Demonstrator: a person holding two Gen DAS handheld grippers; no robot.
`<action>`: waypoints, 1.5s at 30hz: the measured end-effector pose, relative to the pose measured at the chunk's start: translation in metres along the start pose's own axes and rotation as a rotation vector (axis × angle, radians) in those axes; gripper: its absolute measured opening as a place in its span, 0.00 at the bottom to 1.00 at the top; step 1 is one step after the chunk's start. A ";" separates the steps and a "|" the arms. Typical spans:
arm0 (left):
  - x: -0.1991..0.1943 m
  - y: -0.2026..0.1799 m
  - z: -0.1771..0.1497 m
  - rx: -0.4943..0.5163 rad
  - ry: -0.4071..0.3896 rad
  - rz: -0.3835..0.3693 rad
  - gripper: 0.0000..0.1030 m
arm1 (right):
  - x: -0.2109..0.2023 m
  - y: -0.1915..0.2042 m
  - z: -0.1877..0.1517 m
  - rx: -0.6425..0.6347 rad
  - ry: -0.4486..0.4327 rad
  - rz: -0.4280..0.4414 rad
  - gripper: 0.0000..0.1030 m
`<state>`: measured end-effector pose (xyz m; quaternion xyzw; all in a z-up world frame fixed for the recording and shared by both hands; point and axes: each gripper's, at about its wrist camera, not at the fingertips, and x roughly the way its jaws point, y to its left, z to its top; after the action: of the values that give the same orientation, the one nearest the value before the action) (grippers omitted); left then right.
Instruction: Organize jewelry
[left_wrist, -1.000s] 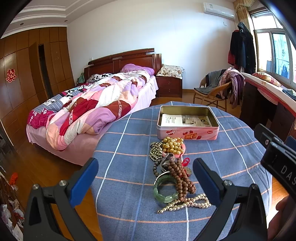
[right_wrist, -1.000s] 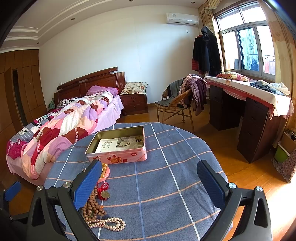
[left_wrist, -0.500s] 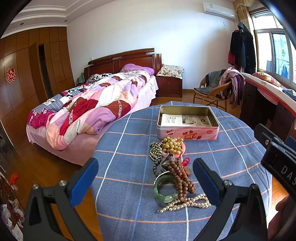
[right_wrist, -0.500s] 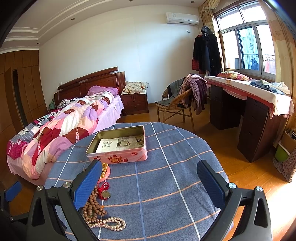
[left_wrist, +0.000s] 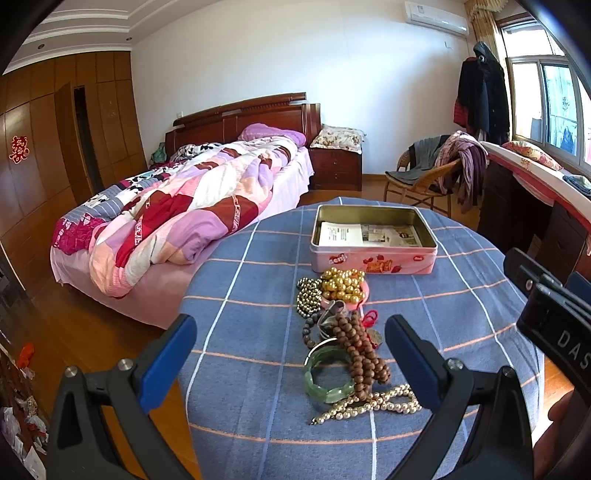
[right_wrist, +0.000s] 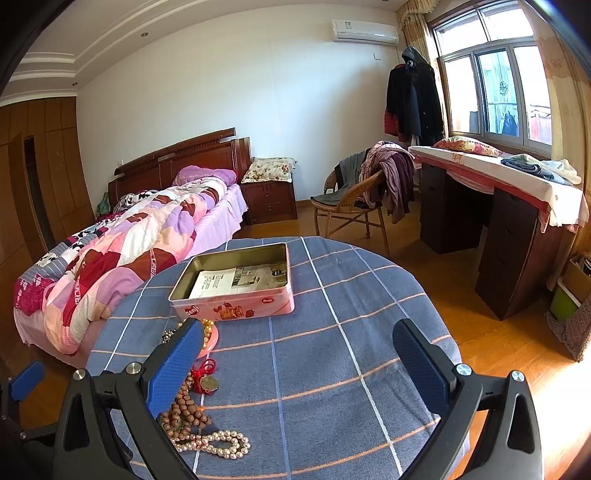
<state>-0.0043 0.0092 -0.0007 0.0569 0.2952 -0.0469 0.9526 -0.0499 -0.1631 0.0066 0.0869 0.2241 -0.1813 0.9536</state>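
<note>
A bed (left_wrist: 192, 206) stands at left. Beside it, a round desk (left_wrist: 251, 369) under blue checked cloth carries a heap of jewelry: gold beads (left_wrist: 341, 284) on a pink dish, brown beads (left_wrist: 360, 352), a green bangle (left_wrist: 327, 374) and pearls (left_wrist: 369, 402). Just behind the heap sits an open pink tin (left_wrist: 373, 240) with a paper inside. The left gripper (left_wrist: 290, 350) hangs over the heap, fingers spread and empty. The right gripper (right_wrist: 297, 363) hangs right of the heap, fingers also spread, holding nothing.

A bed (right_wrist: 140, 236) with a patchwork quilt, a wicker chair (right_wrist: 351, 206) (draped in clothes), a desk (right_wrist: 498, 206)
</note>
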 end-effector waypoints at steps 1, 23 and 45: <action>0.003 0.001 -0.001 0.000 0.007 -0.002 1.00 | 0.001 0.000 -0.001 -0.001 0.002 0.001 0.99; 0.061 0.079 -0.032 -0.093 0.207 0.016 1.00 | 0.105 0.086 -0.054 -0.154 0.443 0.498 0.61; 0.107 0.018 -0.035 -0.033 0.414 -0.199 0.64 | 0.089 -0.001 -0.018 0.035 0.360 0.410 0.21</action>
<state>0.0660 0.0256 -0.0883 0.0202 0.4893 -0.1230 0.8631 0.0163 -0.1871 -0.0500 0.1776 0.3645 0.0304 0.9136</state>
